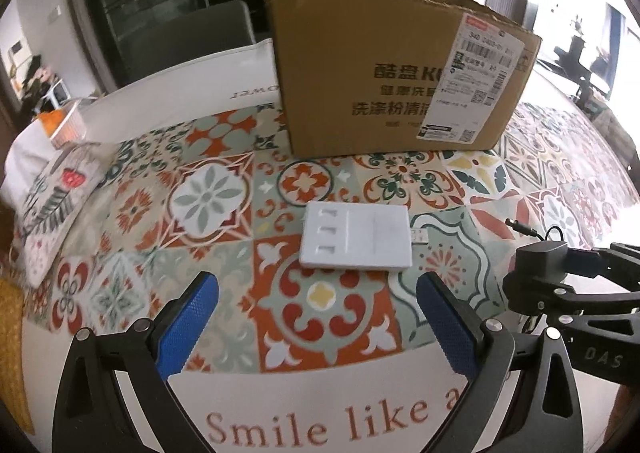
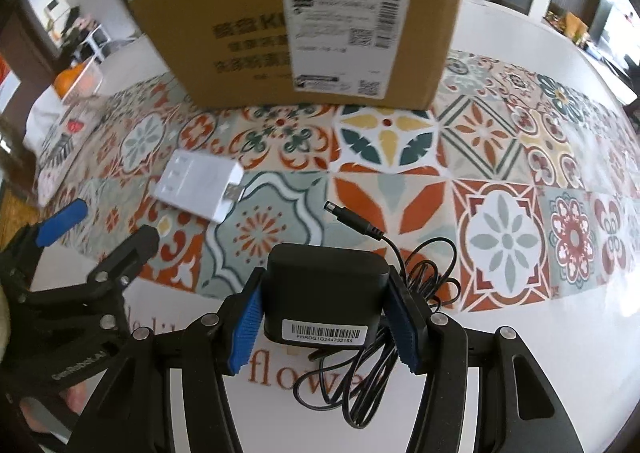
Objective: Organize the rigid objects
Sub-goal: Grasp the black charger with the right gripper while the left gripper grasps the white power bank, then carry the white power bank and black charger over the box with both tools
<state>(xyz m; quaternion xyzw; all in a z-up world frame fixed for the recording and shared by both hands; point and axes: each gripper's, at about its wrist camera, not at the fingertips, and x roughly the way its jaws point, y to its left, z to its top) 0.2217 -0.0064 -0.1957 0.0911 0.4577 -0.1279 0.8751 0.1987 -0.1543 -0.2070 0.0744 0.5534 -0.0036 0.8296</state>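
Note:
A brown cardboard box [image 1: 392, 69] stands at the back of the patterned tablecloth; it also shows in the right wrist view [image 2: 304, 21]. A flat white USB hub [image 1: 356, 239] lies in front of it, just beyond my open, empty left gripper [image 1: 318, 317]. The hub shows at the left in the right wrist view [image 2: 198, 187]. My right gripper [image 2: 326, 317] is shut on a black power adapter [image 2: 324, 293], whose cable [image 2: 400, 293] and barrel plug trail over the cloth. The adapter shows at the right edge of the left wrist view [image 1: 540, 273].
A patterned pouch [image 1: 52, 205] and a clear container with something orange [image 1: 66, 125] sit at the table's left end. My left gripper appears at the left of the right wrist view [image 2: 104, 229]. A chair stands behind the table.

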